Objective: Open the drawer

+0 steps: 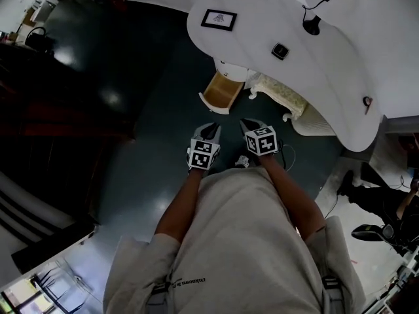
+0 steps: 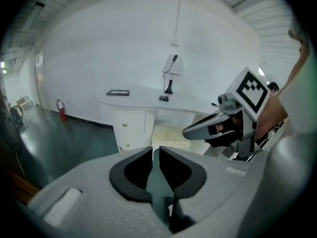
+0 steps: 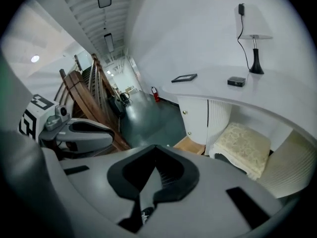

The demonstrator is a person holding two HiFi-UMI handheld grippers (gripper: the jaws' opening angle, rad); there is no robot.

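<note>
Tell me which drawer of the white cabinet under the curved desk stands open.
The lowest drawer, pulled out with its light wooden inside showing; the knobbed drawer fronts above it sit flush.

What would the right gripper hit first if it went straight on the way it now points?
Probably the dark floor just short of the open drawer; the right gripper aims down past the drawer's left edge. Depth is unclear, so it might clip the drawer instead.

The white desk, drawer and cushioned stool were viewed steeply from overhead by the head camera; desk and stool were also seen, lower and nearer, by both forward-facing gripper cameras.
</note>
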